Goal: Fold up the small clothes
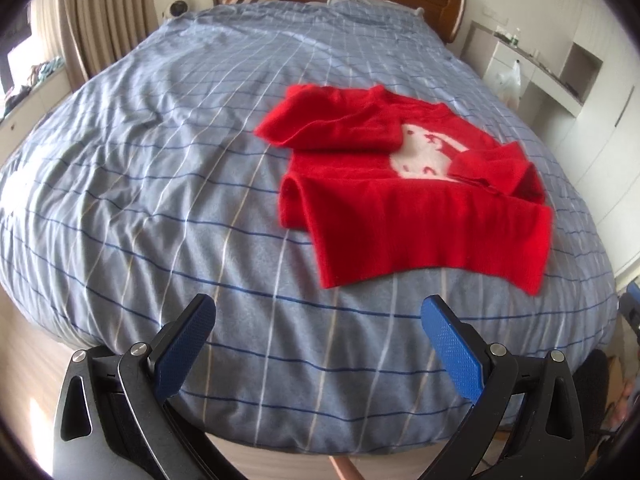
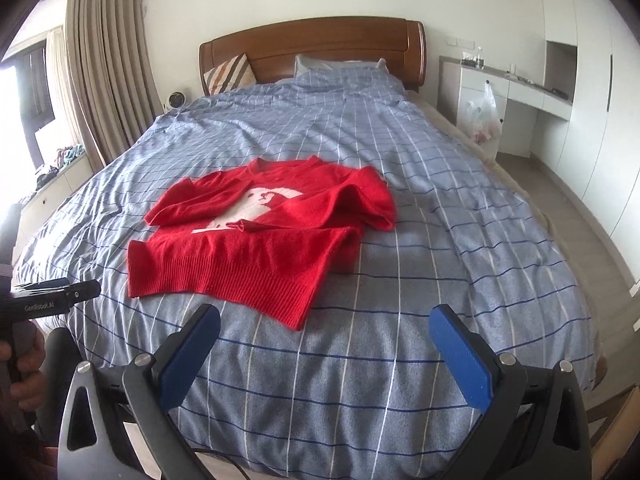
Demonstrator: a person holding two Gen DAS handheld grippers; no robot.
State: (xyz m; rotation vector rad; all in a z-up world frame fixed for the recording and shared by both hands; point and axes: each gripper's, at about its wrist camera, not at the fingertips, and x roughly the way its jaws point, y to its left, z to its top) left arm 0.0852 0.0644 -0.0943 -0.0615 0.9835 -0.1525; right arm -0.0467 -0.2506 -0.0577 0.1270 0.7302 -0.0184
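Observation:
A small red sweater point(image 1: 400, 200) with a white animal picture lies on the blue checked bed cover point(image 1: 160, 160). Both sleeves are folded in over its chest. Its hem points toward me. My left gripper point(image 1: 318, 312) is open and empty, just short of the hem, above the bed's near edge. In the right wrist view the sweater point(image 2: 256, 240) lies ahead and to the left. My right gripper point(image 2: 324, 320) is open and empty, a little short of the hem's right corner. The left gripper's body point(image 2: 52, 296) shows at the left edge of the right wrist view.
A wooden headboard point(image 2: 320, 48) with a striped cushion point(image 2: 230, 74) and a pillow stands at the far end. Curtains point(image 2: 104, 72) hang on the left. A white desk point(image 2: 516, 96) with a plastic bag stands on the right, beside bare floor.

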